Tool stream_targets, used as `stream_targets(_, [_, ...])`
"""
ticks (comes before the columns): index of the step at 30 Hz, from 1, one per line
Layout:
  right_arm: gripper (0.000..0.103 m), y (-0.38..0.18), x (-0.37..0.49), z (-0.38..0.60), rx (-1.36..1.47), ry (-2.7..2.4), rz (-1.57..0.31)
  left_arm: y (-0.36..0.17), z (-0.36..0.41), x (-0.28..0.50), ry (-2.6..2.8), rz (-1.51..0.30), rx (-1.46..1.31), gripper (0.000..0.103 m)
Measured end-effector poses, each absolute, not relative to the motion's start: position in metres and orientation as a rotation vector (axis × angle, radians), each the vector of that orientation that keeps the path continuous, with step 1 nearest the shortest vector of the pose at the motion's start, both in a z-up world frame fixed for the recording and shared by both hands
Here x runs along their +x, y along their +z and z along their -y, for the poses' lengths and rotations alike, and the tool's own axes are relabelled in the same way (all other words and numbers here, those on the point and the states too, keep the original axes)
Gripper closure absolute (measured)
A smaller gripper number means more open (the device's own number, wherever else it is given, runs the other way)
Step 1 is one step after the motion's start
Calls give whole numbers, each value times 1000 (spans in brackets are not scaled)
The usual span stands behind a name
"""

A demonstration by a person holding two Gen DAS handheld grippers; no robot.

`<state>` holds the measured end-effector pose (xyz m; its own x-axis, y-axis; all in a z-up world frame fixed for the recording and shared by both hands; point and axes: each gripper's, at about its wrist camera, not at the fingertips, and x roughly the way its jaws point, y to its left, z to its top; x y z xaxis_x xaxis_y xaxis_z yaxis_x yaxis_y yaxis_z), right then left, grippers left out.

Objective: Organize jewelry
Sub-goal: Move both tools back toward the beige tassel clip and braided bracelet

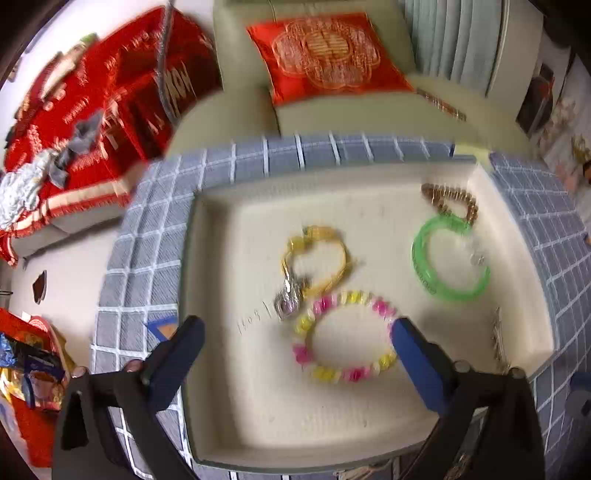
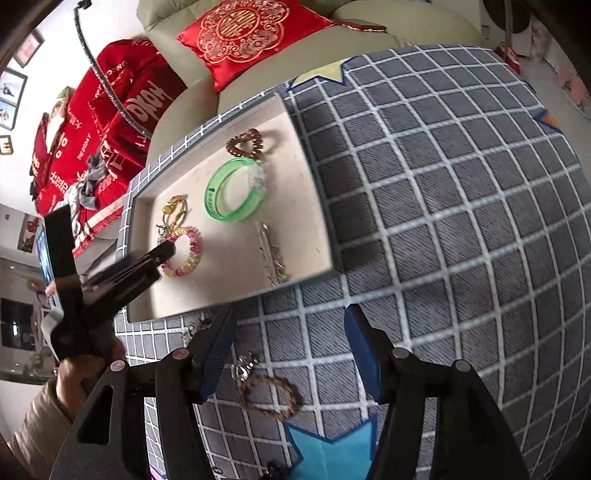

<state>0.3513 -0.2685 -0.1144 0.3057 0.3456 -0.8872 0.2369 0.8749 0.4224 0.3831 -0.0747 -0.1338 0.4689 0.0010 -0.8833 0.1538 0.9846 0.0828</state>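
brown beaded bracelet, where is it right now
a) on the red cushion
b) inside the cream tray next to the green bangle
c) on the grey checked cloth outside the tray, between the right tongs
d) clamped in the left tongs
c: in the right wrist view the brown beaded bracelet lies on the grey checked cloth in front of the tray, between the open right tongs, which do not touch it.

Living room: sofa point(image 2: 369, 22), cushion point(image 2: 251, 33)
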Motion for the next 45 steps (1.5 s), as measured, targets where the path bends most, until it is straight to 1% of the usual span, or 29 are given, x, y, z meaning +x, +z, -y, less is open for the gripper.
stream_targets(7, [39,-114,334,271,541,58,-1281,-125,79,383,-127,-1060,168,0])
stream_targets(9, [36,-115,331,268,540,62,-1282,-124,78,378,-129,-1062,172,0])
stream_targets(11, [23,-114,328,267,538,65,-1275,-123,75,373,-131,-1065,167,0])
stream_targets(12, [20,-113,326,266,537,66,-1270,-122,74,370,-135,-1067,162,0])
stream_targets(15, [18,-110,324,264,535,66,-1250,-121,69,360,-137,-1075,162,0])
stream_targets(17, [0,-107,322,263,536,63,-1230,-120,66,351,-147,-1083,164,0])
stream_targets(21, [0,-100,317,260,504,52,-1182,-114,63,334,-146,-1070,186,0])
stream_targets(25, [0,-102,317,254,482,67,-1242,-108,58,311,-140,-1055,208,0])
stream_targets(30, [0,-106,309,251,460,72,-1285,-111,48,290,-143,-1089,191,0])
stream_targets(39, [0,-123,285,244,454,65,-1363,-146,32,255,-160,-1245,150,0])
stream_targets(45, [0,-134,262,235,448,75,-1415,-162,30,241,-153,-1280,167,0])
